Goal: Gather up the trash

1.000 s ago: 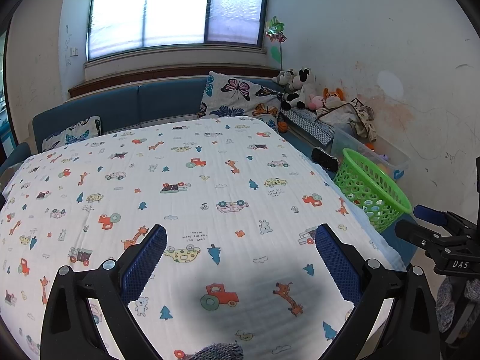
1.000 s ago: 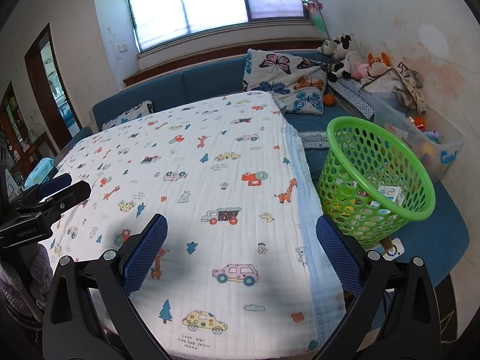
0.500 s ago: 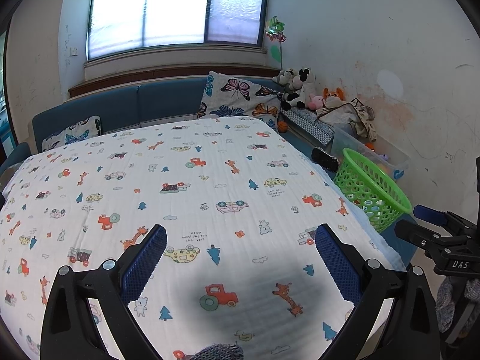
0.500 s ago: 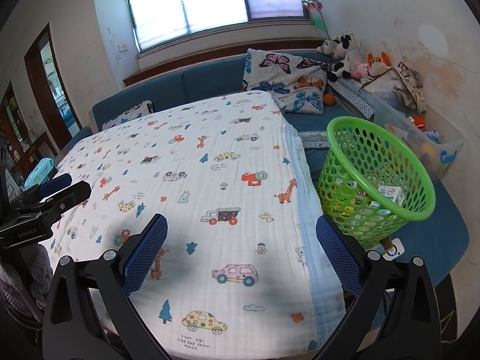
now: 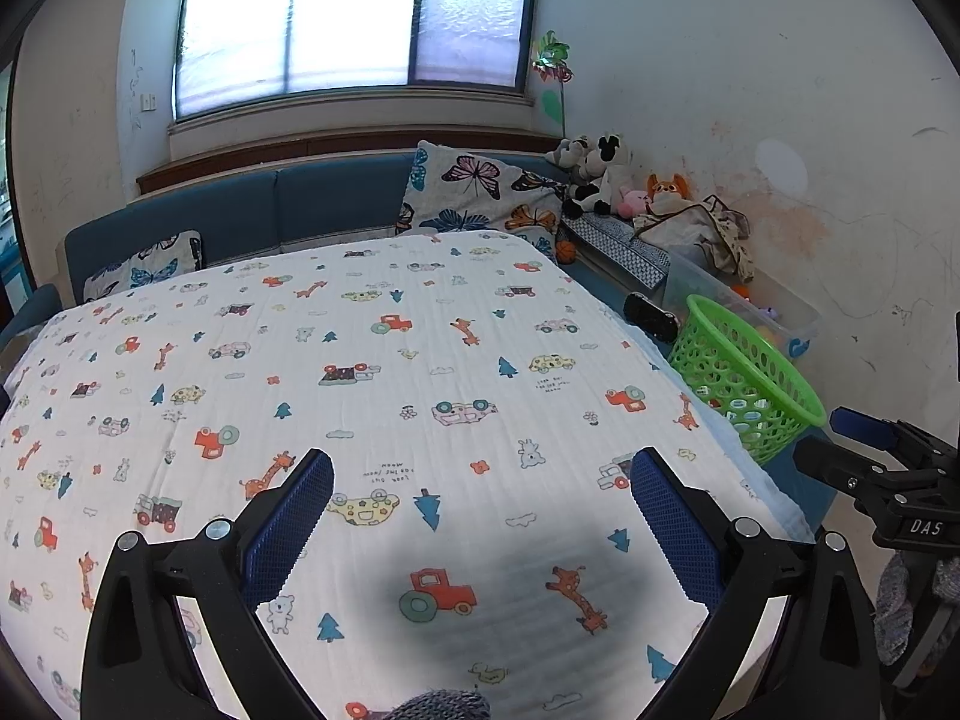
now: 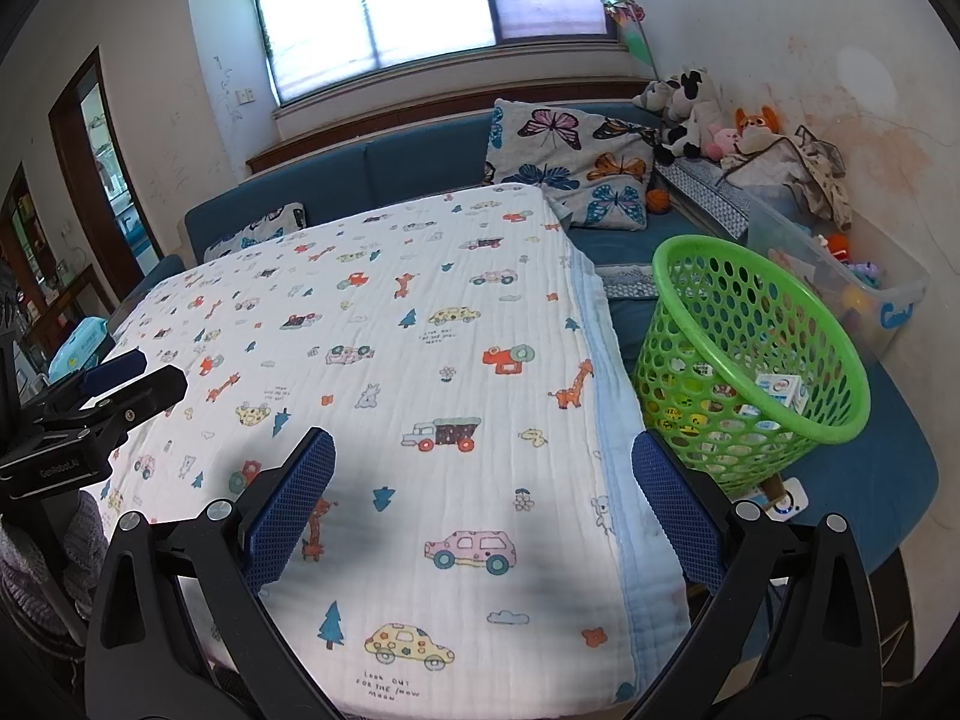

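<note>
A green perforated basket (image 6: 750, 354) stands tilted on the blue sofa seat to the right of the table; it also shows in the left wrist view (image 5: 741, 375). Small white-and-blue cartons (image 6: 777, 390) and other wrappers lie inside it. The table is covered by a white cloth with cartoon prints (image 5: 360, 396); I see no loose trash on it. My left gripper (image 5: 480, 516) is open and empty above the cloth's near part. My right gripper (image 6: 483, 501) is open and empty above the cloth's right front edge, with the basket just beyond its right finger.
A blue sofa (image 6: 420, 162) runs behind the table with butterfly pillows (image 6: 570, 162). Plush toys (image 6: 690, 102), a clear toy bin (image 6: 840, 276) and a black object (image 5: 651, 315) sit along the right wall. A doorway (image 6: 90, 180) is at the left.
</note>
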Demonstrator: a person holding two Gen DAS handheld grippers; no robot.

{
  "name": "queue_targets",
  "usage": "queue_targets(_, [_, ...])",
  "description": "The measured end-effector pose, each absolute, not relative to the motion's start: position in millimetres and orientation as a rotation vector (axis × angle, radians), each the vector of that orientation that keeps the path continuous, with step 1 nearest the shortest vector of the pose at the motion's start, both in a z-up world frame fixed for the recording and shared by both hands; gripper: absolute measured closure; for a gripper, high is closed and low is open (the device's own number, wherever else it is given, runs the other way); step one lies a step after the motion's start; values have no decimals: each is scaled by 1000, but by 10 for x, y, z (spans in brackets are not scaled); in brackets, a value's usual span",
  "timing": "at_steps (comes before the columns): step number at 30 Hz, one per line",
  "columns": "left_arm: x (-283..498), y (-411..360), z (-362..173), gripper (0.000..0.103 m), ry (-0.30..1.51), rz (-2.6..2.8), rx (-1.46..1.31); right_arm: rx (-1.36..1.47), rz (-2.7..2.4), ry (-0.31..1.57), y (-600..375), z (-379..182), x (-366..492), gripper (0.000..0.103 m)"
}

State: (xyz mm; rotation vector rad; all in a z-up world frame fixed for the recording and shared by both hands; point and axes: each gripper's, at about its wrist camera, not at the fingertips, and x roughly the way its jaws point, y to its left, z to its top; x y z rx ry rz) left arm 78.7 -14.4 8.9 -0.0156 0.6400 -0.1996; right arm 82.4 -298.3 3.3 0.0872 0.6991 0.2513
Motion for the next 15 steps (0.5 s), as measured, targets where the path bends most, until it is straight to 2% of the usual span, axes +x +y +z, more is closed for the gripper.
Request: queue_targets(15, [778, -155, 68, 7, 624, -175, -9, 89, 251, 700, -2986, 28, 824, 5])
